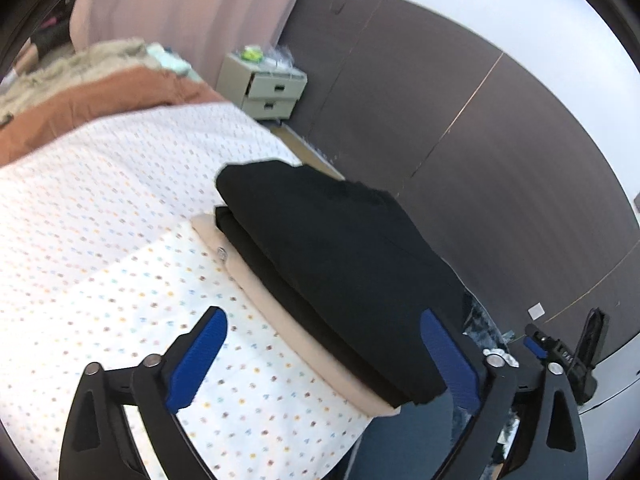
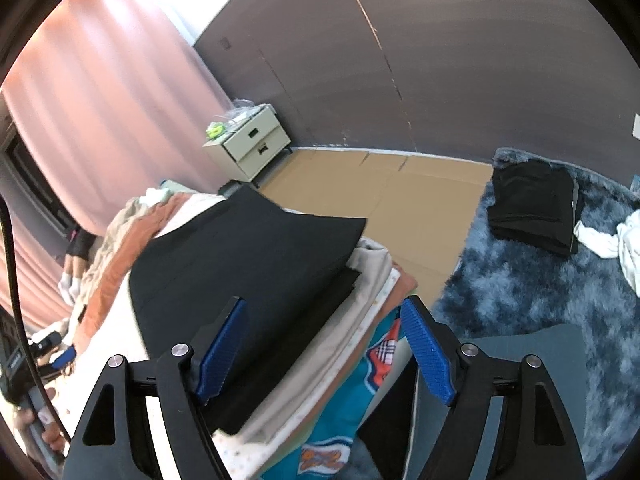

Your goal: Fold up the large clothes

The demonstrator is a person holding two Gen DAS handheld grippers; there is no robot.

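Black folded garment point(image 1: 340, 248) lies atop beige folded piece point(image 1: 304, 344), stack at bed point(image 1: 120, 208) corner, edge near overhang. Left gripper point(image 1: 324, 360) jaws spread, nothing pinched; right gripper point(image 2: 324, 348) jaws spread, empty, just above stack. Risk: stray jaw snags top layer, undoes fold, tips stack onto blue rug point(image 2: 520, 300).

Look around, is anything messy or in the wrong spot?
Yes. A white garment lies crumpled on the blue shaggy rug, unfolded, beside a folded black garment that also sits on the rug. The black folded clothes on the bed's stack look neat.
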